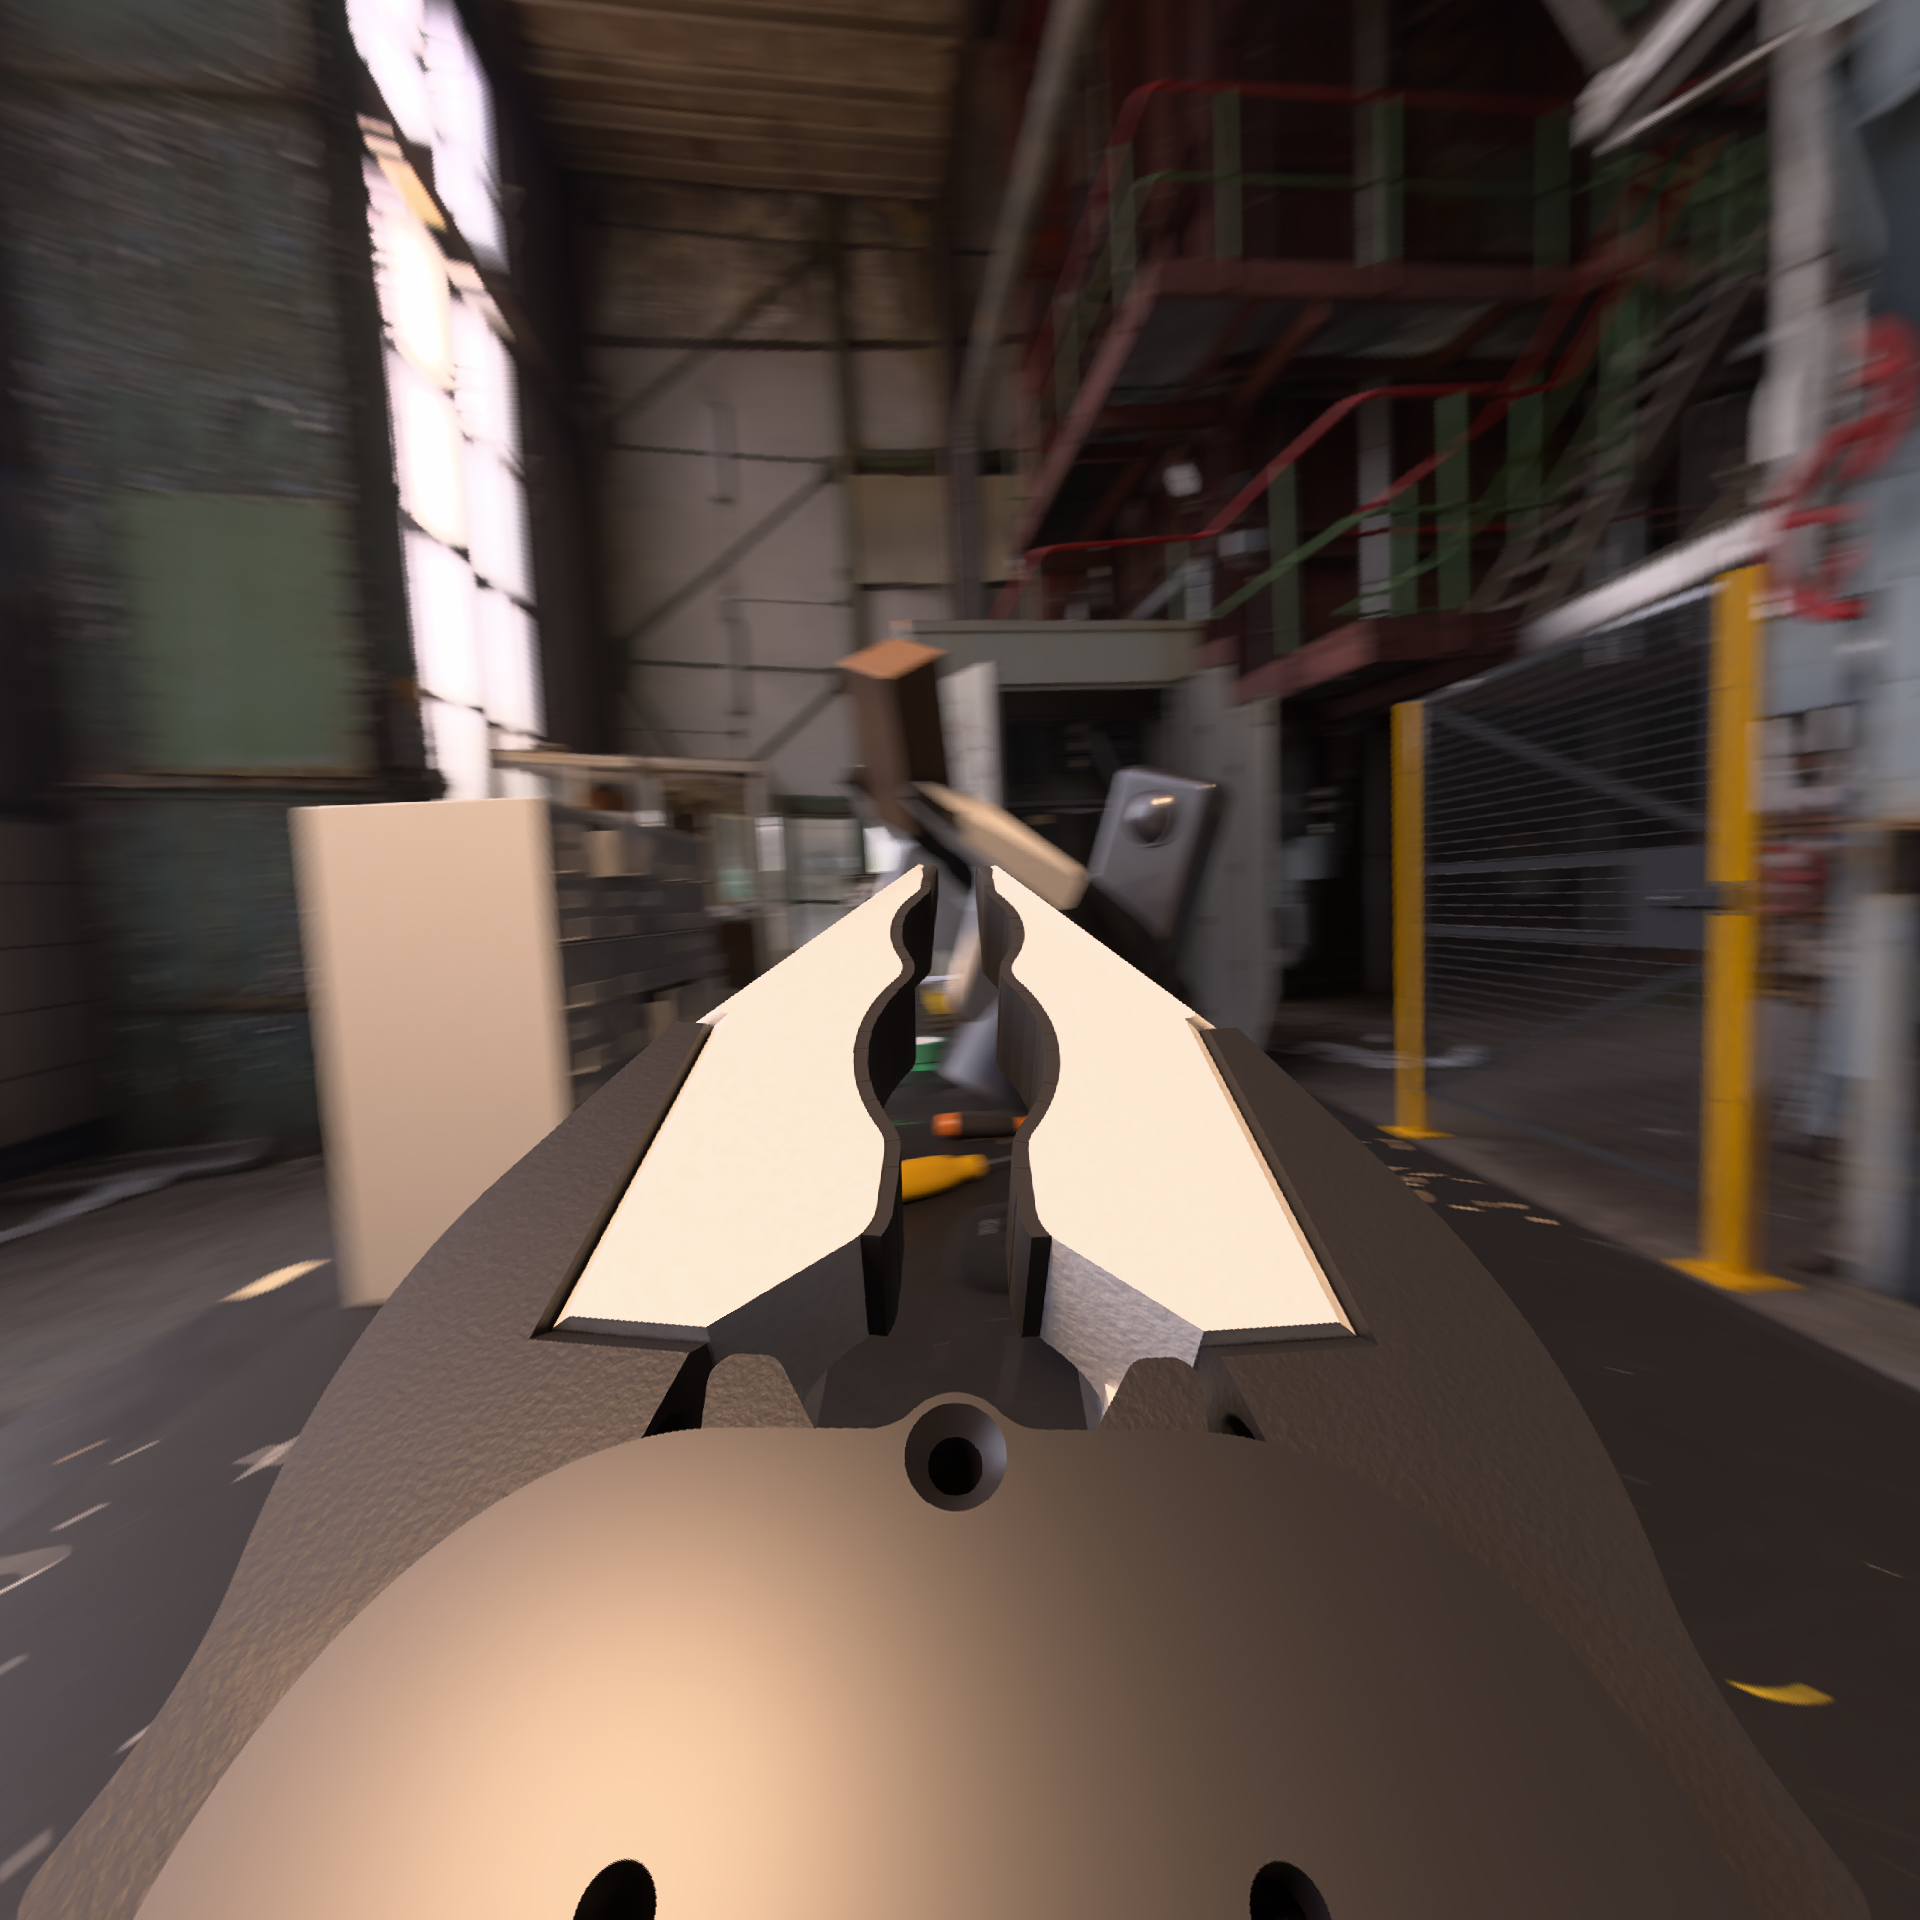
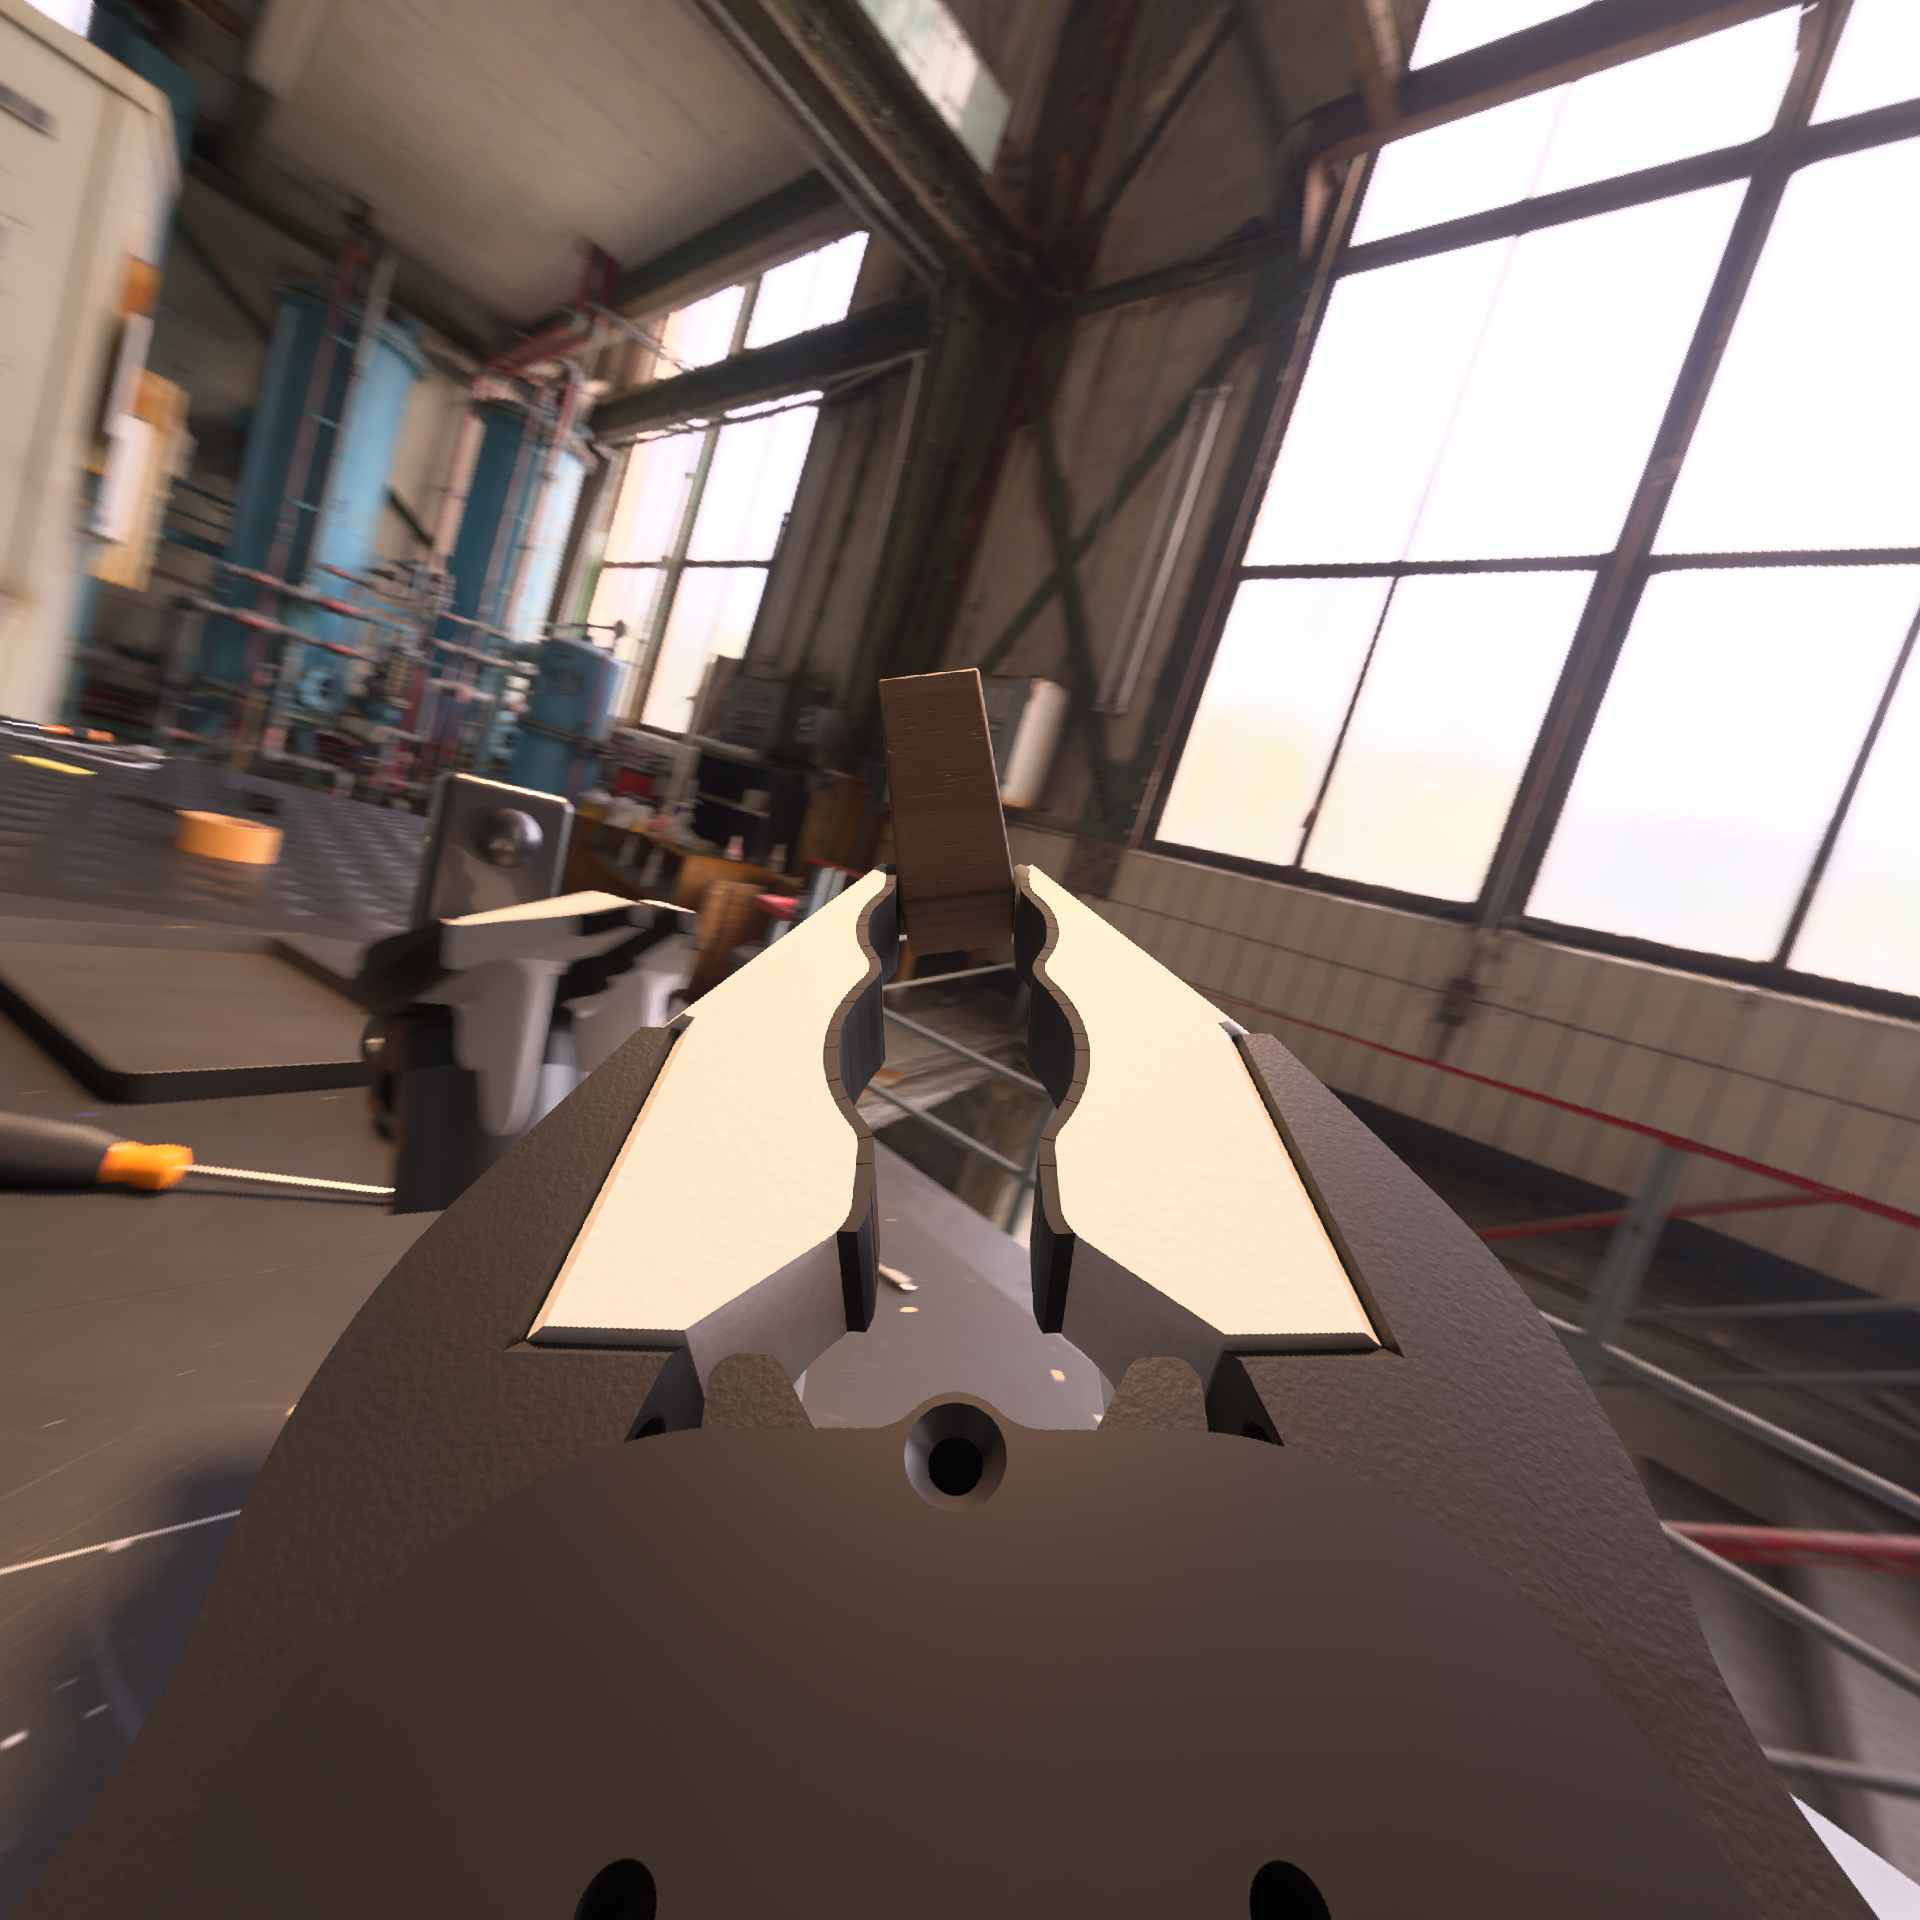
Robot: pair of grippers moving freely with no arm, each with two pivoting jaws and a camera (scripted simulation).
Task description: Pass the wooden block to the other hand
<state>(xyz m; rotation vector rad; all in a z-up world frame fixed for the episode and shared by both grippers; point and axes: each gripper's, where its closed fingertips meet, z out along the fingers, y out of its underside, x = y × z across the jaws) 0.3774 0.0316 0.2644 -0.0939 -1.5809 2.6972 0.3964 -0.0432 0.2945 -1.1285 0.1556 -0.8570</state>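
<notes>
The wooden block is a brown, oblong piece. My right gripper is shut on its lower end, and the block sticks up past the fingertips, tilted slightly left. In the left wrist view the same block shows ahead and above, held in the right gripper. My left gripper has its fingers drawn together to a narrow slit with nothing between them. It is below the block and short of it. In the right wrist view the left gripper is low at the left, apart from the block.
A dark table lies to the left with a screwdriver and a tape roll on a raised perforated plate. A white panel stands at the left. Yellow posts and a railing are to the right.
</notes>
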